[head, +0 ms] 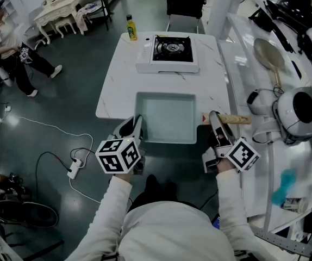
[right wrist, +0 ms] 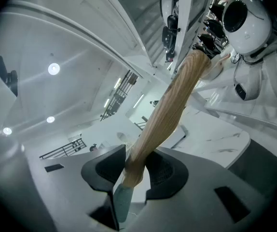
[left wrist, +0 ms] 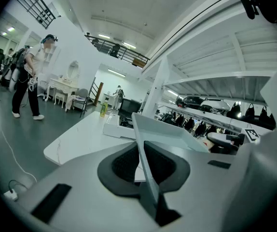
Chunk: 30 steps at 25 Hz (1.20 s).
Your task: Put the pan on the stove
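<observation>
A square pale pan [head: 166, 118] lies at the near edge of the white table [head: 123, 75], its wooden handle [head: 237, 119] pointing right. My left gripper [head: 137, 125] is shut on the pan's left wall; in the left gripper view that thin wall [left wrist: 177, 129] runs between the pads of the gripper [left wrist: 145, 163]. My right gripper [head: 214, 118] is shut on the wooden handle [right wrist: 172, 100], which rises from between the pads of that gripper [right wrist: 133, 170]. The portable gas stove [head: 171, 50] stands at the table's far end, and shows small [left wrist: 117, 127] beyond the pan.
A yellow bottle [head: 131, 28] stands left of the stove. A white rack on the right holds a round pan [head: 269, 53] and a white rounded appliance [head: 297, 107]. A person [head: 12, 48] stands far left. A power strip [head: 74, 168] and cables lie on the floor.
</observation>
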Each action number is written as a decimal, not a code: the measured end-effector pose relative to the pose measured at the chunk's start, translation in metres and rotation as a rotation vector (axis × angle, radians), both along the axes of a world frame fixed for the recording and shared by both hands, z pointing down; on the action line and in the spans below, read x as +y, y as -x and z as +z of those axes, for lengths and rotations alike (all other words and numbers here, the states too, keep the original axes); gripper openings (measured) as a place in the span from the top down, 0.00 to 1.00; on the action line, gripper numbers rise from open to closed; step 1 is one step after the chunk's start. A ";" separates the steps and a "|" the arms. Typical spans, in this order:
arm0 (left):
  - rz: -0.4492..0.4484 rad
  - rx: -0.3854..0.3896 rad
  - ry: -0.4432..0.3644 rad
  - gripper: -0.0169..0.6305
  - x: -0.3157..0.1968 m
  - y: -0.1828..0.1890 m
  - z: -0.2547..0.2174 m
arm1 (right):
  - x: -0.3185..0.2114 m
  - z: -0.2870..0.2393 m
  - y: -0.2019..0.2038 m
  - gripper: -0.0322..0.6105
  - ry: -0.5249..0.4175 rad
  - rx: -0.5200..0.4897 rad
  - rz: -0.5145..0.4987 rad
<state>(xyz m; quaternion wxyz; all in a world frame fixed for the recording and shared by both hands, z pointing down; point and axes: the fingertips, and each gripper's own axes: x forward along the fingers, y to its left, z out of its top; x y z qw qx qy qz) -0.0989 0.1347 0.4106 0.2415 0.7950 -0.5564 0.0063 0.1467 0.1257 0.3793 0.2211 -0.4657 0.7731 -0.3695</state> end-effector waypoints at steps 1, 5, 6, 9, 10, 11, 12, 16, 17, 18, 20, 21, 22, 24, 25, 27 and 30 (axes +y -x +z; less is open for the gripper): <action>0.000 -0.002 -0.002 0.91 0.002 -0.003 -0.002 | 0.003 0.001 -0.005 0.71 0.004 0.016 0.007; -0.005 0.000 -0.008 0.91 0.009 -0.012 -0.005 | 0.009 -0.002 -0.014 0.71 -0.015 0.023 -0.006; -0.008 0.003 -0.007 0.91 0.010 -0.014 -0.004 | 0.009 -0.003 -0.015 0.71 -0.017 0.017 -0.010; -0.012 0.011 -0.003 0.91 0.013 -0.020 -0.003 | 0.011 -0.002 -0.019 0.71 -0.005 -0.011 -0.006; -0.011 0.012 -0.002 0.91 0.013 -0.022 -0.003 | 0.011 -0.003 -0.021 0.71 -0.005 -0.011 -0.004; -0.009 0.011 -0.002 0.91 0.013 -0.024 -0.003 | 0.010 -0.003 -0.023 0.72 -0.010 -0.006 -0.006; -0.008 0.010 -0.002 0.91 0.012 -0.025 -0.004 | 0.009 -0.004 -0.024 0.72 -0.017 -0.003 -0.008; -0.003 0.006 0.003 0.91 0.006 -0.027 -0.005 | 0.004 0.000 -0.029 0.72 0.006 -0.004 0.007; -0.001 0.005 0.004 0.91 0.003 -0.028 -0.005 | 0.000 0.003 -0.032 0.72 0.013 0.017 0.013; 0.000 0.005 0.006 0.91 -0.002 -0.028 -0.005 | -0.004 0.005 -0.033 0.72 0.014 0.022 0.013; 0.004 0.004 0.006 0.91 -0.015 -0.030 -0.004 | -0.016 0.005 -0.033 0.72 0.006 0.007 0.005; 0.006 0.003 0.005 0.91 -0.023 -0.031 -0.003 | -0.023 0.006 -0.033 0.72 0.006 0.002 0.005; 0.009 0.003 0.004 0.91 -0.032 -0.032 -0.003 | -0.031 0.006 -0.034 0.72 0.007 0.000 0.006; 0.018 0.001 0.002 0.91 -0.051 -0.034 -0.001 | -0.048 0.008 -0.036 0.72 0.011 0.000 0.012; 0.022 0.001 0.002 0.91 -0.062 -0.034 -0.001 | -0.058 0.008 -0.036 0.72 0.015 0.000 0.015; 0.030 0.003 0.003 0.91 -0.085 -0.033 0.000 | -0.079 0.009 -0.036 0.72 0.021 0.001 0.021; 0.040 0.004 0.004 0.91 -0.119 -0.030 0.001 | -0.111 0.010 -0.032 0.72 0.030 0.000 0.033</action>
